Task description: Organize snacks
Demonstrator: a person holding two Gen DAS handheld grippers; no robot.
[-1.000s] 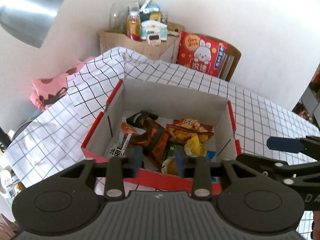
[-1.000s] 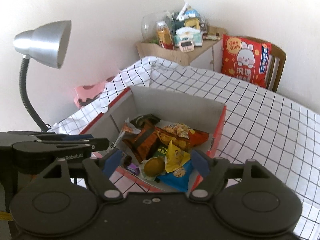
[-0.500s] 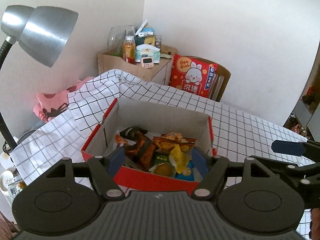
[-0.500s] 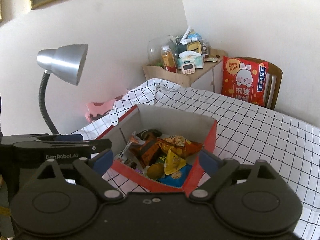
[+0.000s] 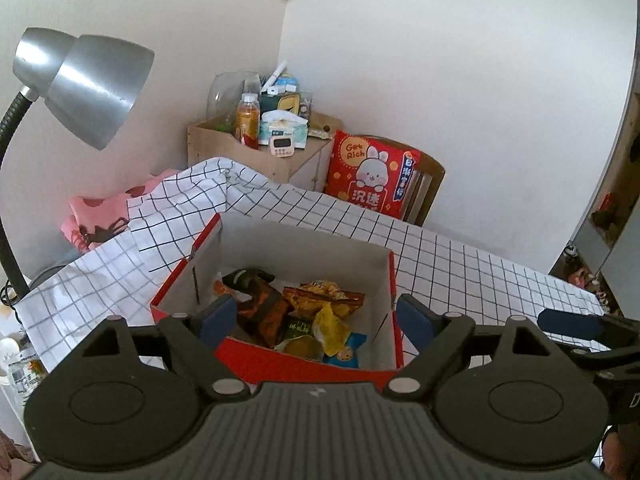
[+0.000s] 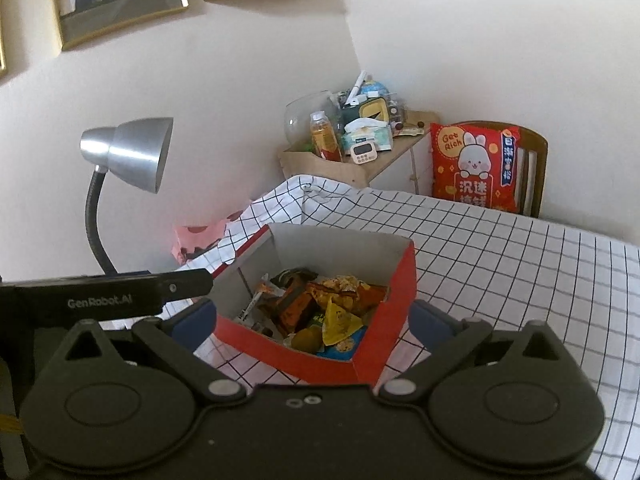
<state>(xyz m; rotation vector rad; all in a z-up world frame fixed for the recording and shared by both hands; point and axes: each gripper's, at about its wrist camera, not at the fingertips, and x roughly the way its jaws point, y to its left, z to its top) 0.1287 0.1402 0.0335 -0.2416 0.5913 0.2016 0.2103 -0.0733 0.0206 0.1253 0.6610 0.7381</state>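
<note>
A red cardboard box [image 5: 304, 364] with a white inside sits on the checked tablecloth; it also shows in the right wrist view [image 6: 396, 300]. It holds several snack packets: an orange-brown one [image 5: 268, 312], a yellow one [image 5: 332, 328] and a blue one [image 5: 346, 354]. My left gripper [image 5: 316, 320] is open and empty, held above and in front of the box. My right gripper [image 6: 312, 322] is open and empty, also above the box's near side. The left gripper's body [image 6: 104, 300] shows at the left of the right wrist view.
A silver desk lamp [image 5: 84, 84] stands at the left. A wooden shelf [image 5: 264, 152] with bottles and a timer is behind the table. A red rabbit cushion [image 5: 370, 172] rests on a chair. A pink cloth [image 5: 100, 216] lies at the far left.
Both grippers have risen and drawn back from the box, so it looks smaller and farther. The left gripper's jaws went from narrow to wide open.
</note>
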